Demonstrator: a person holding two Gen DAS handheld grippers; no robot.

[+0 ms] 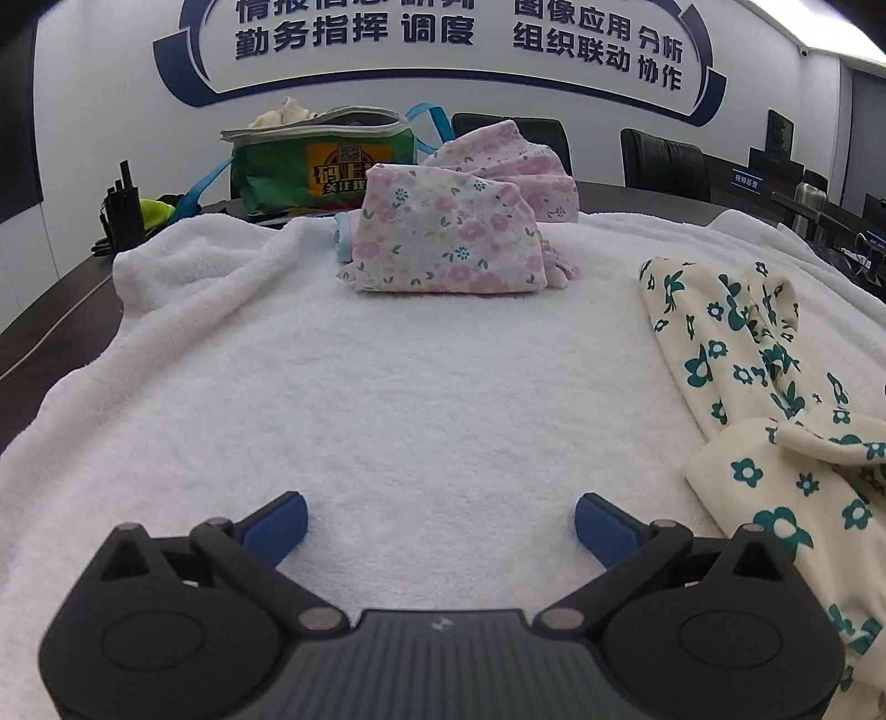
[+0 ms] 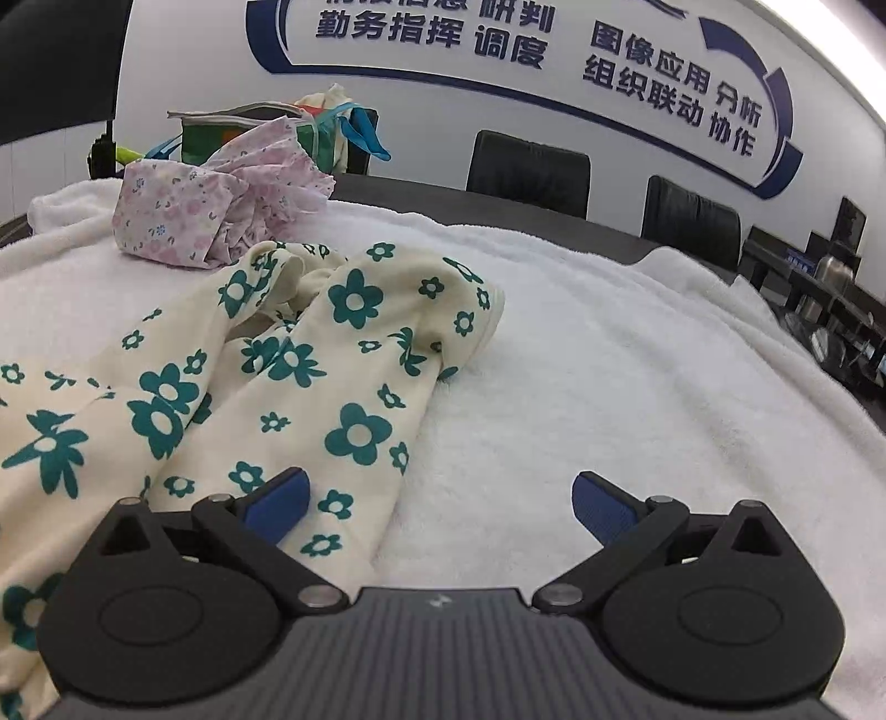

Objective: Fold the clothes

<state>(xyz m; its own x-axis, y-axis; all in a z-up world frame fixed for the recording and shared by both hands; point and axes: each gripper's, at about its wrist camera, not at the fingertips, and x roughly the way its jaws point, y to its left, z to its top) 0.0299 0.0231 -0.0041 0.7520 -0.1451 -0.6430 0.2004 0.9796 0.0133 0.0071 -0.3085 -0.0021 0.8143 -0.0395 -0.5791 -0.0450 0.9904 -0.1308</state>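
Reading 勤务指挥 调度 on wall sign point(image 1: 354, 27); green bag point(image 1: 321, 160) label seemingly 关注我.

Dark blue Chinese lettering is seen on the white wall point(image 1: 111, 99) across the top of both views: 勤务指挥 调度, 图像应用 分析, 组织联动 协作. A yellow label on the green bag point(image 1: 277, 177), upper left, is partly read as 码上 and 关注我.

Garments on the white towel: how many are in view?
2. A pink floral garment sits folded at the far middle; a cream garment with green flowers lies crumpled nearer, by the right gripper. The bag may hide more.
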